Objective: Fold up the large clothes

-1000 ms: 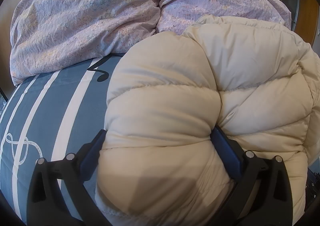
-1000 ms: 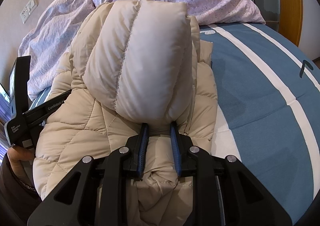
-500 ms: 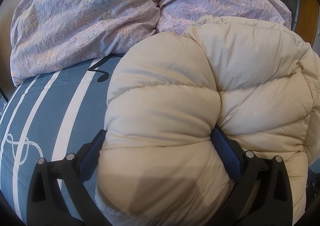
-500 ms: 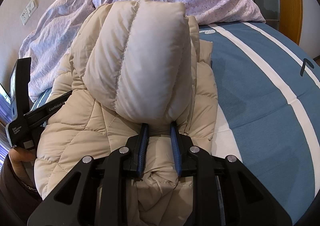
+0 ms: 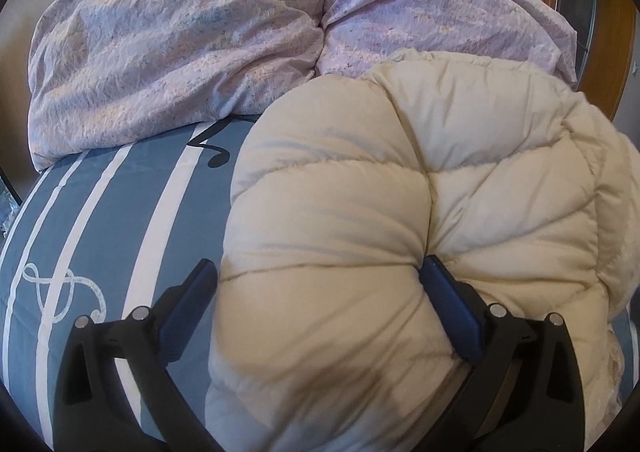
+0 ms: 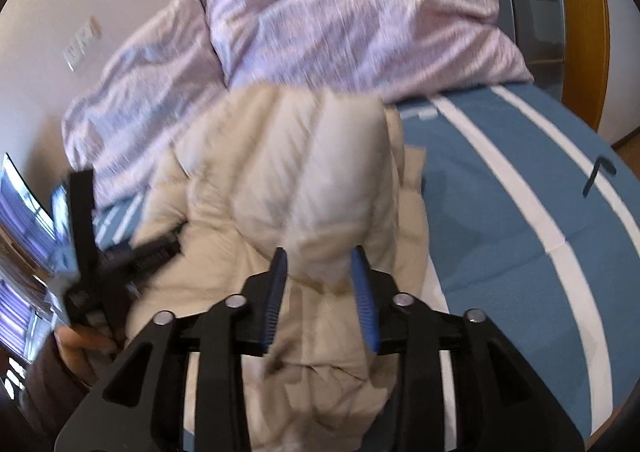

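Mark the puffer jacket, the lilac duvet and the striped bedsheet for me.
puffer jacket (image 5: 340, 220), left wrist view, quilted bulge
lilac duvet (image 5: 180, 44), left wrist view, left mound
striped bedsheet (image 6: 500, 204), right wrist view, blue band

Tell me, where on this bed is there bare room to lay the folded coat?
Bare striped sheet lies right of the cream puffer coat, out to the bed's edge. A narrower strip shows on the coat's other side. The head of the bed is crowded by the rumpled lilac duvet.
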The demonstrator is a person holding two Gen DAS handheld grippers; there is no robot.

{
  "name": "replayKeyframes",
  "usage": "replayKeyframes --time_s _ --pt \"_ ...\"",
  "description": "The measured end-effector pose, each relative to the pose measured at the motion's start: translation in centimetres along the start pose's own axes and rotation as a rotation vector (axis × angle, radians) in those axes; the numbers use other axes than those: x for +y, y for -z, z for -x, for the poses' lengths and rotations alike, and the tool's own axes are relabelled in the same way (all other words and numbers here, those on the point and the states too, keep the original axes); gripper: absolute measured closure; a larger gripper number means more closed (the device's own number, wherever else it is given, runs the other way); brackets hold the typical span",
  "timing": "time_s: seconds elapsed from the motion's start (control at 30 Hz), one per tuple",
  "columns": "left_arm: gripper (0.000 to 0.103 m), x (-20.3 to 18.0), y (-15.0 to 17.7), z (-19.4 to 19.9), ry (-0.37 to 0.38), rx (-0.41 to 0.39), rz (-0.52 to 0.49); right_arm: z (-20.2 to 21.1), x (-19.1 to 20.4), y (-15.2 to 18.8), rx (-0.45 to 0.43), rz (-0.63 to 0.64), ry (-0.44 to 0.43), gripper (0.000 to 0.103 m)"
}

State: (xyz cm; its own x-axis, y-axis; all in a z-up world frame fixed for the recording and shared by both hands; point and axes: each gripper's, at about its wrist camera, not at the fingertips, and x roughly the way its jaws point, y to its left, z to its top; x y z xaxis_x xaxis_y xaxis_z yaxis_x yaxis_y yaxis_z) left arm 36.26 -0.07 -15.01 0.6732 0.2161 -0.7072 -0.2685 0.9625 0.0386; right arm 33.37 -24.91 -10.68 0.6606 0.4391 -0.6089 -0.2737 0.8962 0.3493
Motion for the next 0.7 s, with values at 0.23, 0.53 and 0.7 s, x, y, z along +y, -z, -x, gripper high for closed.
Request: replayKeyframes --time_s 0.23,0.53,0.7 --pt "0.002 -1.2 0.8 0.8 -0.01 -0.018 -0.022 -1.8 1.7 -1.8 -0.019 0.025 -0.01 0.066" --pt "0.002 -1.6 0.7 1.1 -0.003 -0.03 -0.018 -6.5 -0.5 -2.6 0.013 -0.016 0.108 0.068" --pt "0.002 -1.8 0.5 0.8 -0.008 -0.033 -0.013 -7.6 -0.6 -2.7 0.031 -0.008 0.134 0.068"
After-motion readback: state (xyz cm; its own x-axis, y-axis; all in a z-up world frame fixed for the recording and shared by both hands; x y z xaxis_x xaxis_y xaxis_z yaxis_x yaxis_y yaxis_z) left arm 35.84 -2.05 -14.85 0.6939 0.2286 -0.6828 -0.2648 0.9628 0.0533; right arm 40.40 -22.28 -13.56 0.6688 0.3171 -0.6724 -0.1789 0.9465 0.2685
